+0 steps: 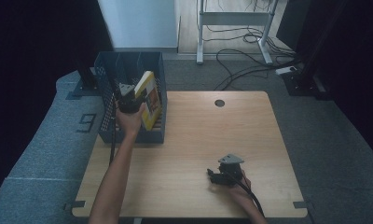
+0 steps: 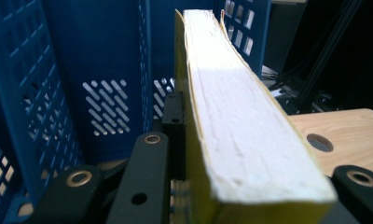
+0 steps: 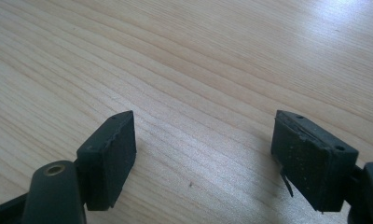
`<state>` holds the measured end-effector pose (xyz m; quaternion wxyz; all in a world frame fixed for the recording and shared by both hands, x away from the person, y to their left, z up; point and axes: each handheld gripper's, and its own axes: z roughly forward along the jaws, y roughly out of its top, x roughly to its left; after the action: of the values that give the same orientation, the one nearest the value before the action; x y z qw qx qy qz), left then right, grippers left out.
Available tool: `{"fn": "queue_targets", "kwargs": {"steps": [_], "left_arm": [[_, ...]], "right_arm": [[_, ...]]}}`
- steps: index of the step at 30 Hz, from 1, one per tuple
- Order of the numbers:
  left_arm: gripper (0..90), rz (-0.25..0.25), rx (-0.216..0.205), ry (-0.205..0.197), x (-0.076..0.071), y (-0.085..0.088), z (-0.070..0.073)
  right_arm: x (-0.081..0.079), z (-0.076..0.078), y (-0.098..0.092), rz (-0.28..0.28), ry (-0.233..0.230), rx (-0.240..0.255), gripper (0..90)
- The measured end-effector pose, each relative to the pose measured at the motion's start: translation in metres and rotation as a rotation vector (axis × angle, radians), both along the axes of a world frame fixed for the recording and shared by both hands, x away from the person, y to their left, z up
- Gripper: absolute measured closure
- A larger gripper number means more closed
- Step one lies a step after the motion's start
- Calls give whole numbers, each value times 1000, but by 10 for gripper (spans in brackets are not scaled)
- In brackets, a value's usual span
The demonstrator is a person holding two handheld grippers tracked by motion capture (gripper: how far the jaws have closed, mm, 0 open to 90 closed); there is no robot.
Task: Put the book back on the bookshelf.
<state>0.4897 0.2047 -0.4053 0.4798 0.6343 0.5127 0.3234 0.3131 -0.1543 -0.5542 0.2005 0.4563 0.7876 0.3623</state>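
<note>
A thick yellow-covered book (image 1: pixel 151 105) stands tilted in the right slot of a blue perforated file crate (image 1: pixel 157 135) at the table's far left. My left gripper (image 1: pixel 134 99) is shut on the book from the near side. In the left gripper view the book's white page edge (image 2: pixel 240 126) runs away from me, with one black finger (image 2: pixel 173 123) pressed on its left cover and the crate's dividers (image 2: pixel 96 56) behind. My right gripper (image 1: pixel 217 176) rests low at the table's near right. Its jaws (image 3: pixel 203 154) stand open over bare wood, nothing between the pads (image 3: pixel 112 149).
The wooden table (image 1: pixel 198 135) has a round cable hole (image 1: pixel 219 103) near its far edge. Beyond it, black cables (image 1: pixel 240 56) lie on grey carpet by a white desk frame (image 1: pixel 236 18). Dark curtains hang on both sides.
</note>
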Motion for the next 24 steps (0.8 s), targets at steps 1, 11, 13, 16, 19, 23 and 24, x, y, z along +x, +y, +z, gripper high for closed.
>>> {"fn": "queue_targets", "kwargs": {"steps": [1,11,13,16,19,23,24], "left_arm": [[751,0,0,1,2,-2,0],[750,10,23,-7,22,-22,-2],[750,17,24,-19,24,-26,-3],[750,27,33,-10,31,-29,-3],[750,35,24,-18,36,-31,-2],[750,44,25,-28,40,-35,-2],[750,47,30,-31,41,-36,-2]], "right_arm": [[0,0,0,0,0,0,215],[0,0,0,0,0,2,216],[0,0,0,0,0,2,216],[0,0,0,0,0,2,216],[0,0,0,0,0,1,217],[-1,0,0,1,1,2,217],[-1,0,0,1,1,2,216]]}}
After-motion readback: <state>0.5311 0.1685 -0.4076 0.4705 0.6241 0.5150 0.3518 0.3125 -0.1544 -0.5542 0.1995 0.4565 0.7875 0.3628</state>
